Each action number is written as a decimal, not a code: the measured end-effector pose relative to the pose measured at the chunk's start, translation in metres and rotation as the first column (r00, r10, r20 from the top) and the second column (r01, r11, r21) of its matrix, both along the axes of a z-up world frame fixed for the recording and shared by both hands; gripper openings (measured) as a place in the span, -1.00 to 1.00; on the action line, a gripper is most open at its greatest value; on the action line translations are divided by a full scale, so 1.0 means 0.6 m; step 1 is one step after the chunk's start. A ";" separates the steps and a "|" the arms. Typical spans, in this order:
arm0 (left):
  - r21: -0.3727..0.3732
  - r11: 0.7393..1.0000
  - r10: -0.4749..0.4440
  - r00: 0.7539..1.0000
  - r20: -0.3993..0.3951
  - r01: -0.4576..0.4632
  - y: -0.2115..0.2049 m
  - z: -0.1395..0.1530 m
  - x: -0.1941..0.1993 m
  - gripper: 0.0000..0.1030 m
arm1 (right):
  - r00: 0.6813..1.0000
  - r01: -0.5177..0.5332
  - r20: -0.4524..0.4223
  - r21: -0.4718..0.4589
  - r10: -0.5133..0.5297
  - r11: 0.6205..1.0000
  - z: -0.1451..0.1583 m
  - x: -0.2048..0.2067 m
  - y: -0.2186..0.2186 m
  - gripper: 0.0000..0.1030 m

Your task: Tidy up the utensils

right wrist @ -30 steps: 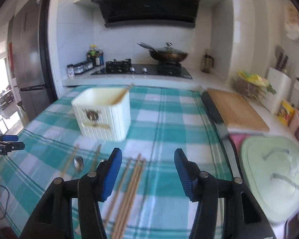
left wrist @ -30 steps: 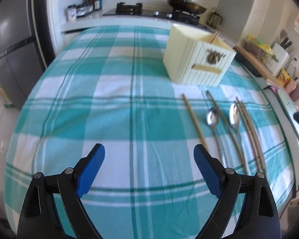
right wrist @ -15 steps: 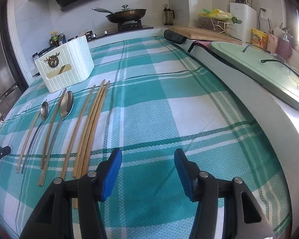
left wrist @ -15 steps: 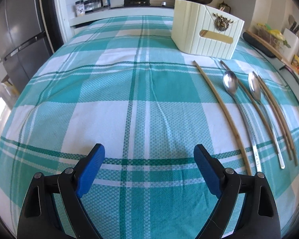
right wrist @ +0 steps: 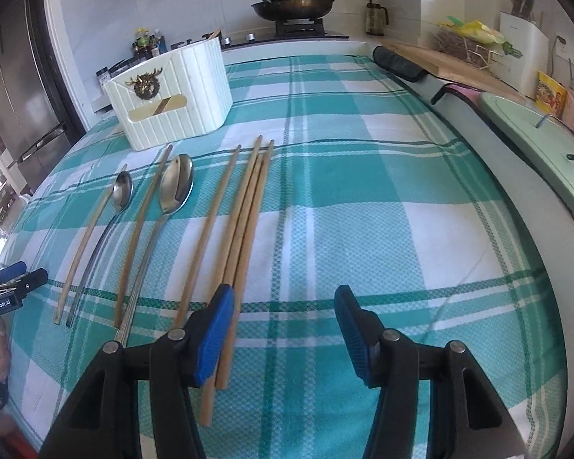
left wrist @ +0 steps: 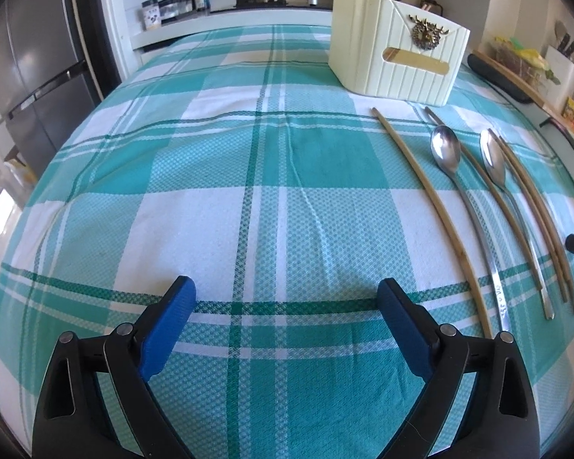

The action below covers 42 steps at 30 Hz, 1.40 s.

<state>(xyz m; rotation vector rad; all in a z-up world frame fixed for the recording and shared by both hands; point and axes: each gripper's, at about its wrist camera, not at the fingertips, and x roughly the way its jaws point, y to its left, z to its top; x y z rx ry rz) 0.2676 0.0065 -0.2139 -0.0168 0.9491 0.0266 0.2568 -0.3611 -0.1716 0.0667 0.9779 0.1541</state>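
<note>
Two grippers are hovering over the checked tablecloth (left wrist: 218, 176), both spread wide and gripping nothing. At its far side the cream holder box (right wrist: 172, 95) is standing, seemingly awaiting the utensils, which are lying in a row before it. The right gripper (right wrist: 283, 329) is lining up beside the bundled chopsticks (right wrist: 245, 222), probably its first pick, while the left gripper (left wrist: 283, 329) is waiting near the spoons (left wrist: 445, 153).

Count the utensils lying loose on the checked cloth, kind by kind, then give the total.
Wooden chopsticks: 6
Metal spoons: 2
Total: 8
</note>
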 end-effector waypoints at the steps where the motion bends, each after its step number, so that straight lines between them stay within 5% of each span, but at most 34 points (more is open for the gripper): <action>1: -0.001 1.000 0.000 1.000 0.000 0.000 0.000 0.000 0.000 0.87 | 1.000 -0.009 -0.017 -0.013 0.009 1.000 -0.005 0.007 0.006 0.08; 11: 0.000 1.000 -0.003 1.000 0.000 0.003 0.001 -0.001 0.000 0.90 | 0.997 -0.062 -0.060 -0.127 0.054 0.990 -0.015 0.033 0.031 0.07; 19: -0.066 0.998 -0.001 1.000 -0.005 0.001 0.005 0.022 0.010 0.89 | 0.998 -0.047 -0.037 -0.122 0.043 0.991 -0.013 0.046 0.023 -0.84; 28: -0.163 0.983 -0.093 0.995 -0.021 0.088 -0.081 0.057 0.064 0.86 | 0.993 0.113 -0.021 -0.114 -0.116 0.987 -0.016 0.030 -0.037 -0.84; 35: -0.018 0.995 -0.097 0.992 -0.082 0.096 -0.140 0.016 0.098 0.25 | 0.992 0.121 -0.012 -0.112 -0.123 0.986 -0.015 0.017 -0.041 -0.84; 37: 0.017 0.995 -0.100 0.993 -0.055 0.101 -0.146 0.018 0.092 -0.14 | 0.992 0.121 -0.010 -0.111 -0.123 0.986 -0.015 0.016 -0.041 -0.84; 38: 0.016 0.994 -0.110 0.992 -0.054 0.111 -0.147 0.020 0.091 -0.62 | 0.992 0.122 -0.009 -0.109 -0.124 0.986 -0.015 0.016 -0.041 -0.84; 39: 0.016 0.993 -0.113 0.992 -0.054 0.114 -0.147 0.021 0.090 -0.88 | 0.992 0.124 -0.008 -0.108 -0.125 0.986 -0.015 0.016 -0.041 -0.84; 42: 0.009 0.997 -0.081 0.995 -0.053 0.081 -0.130 0.023 0.087 -0.90 | 0.992 0.129 -0.002 -0.106 -0.130 0.986 -0.015 0.015 -0.043 -0.84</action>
